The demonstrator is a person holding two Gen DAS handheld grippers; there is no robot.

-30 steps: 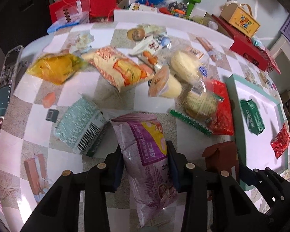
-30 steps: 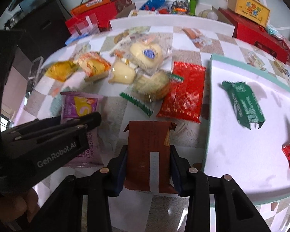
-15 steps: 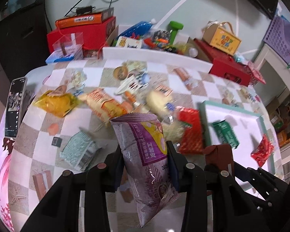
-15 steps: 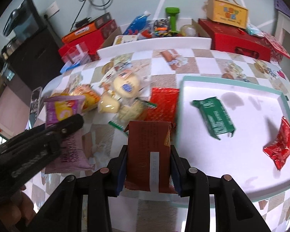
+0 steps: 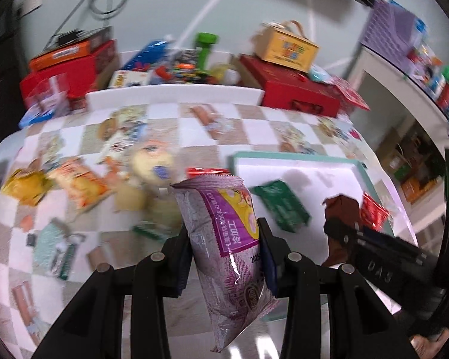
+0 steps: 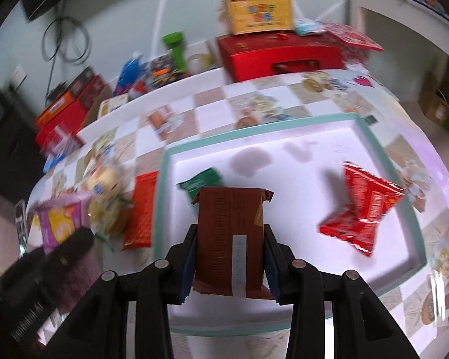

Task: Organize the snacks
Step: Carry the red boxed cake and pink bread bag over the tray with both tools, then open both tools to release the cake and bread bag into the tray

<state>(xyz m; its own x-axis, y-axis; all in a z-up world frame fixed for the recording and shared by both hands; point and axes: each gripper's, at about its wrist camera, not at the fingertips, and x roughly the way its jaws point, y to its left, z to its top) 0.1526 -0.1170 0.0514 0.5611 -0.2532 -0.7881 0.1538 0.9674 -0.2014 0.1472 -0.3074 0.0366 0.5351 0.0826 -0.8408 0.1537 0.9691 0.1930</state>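
— Both jaws pinch snacks: the left gripper [image 5: 224,257] squeezes a purple bag [image 5: 224,239], the right gripper [image 6: 229,257] a brown packet [image 6: 230,239].
— What changed?
— Both lifted off the table and now hang over the white tray [image 6: 314,137]. Dropping comes next, I think.

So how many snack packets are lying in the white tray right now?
2: a green packet at the tray's left side, partly behind the held brown packet, and a red packet at its right. More may be hidden.
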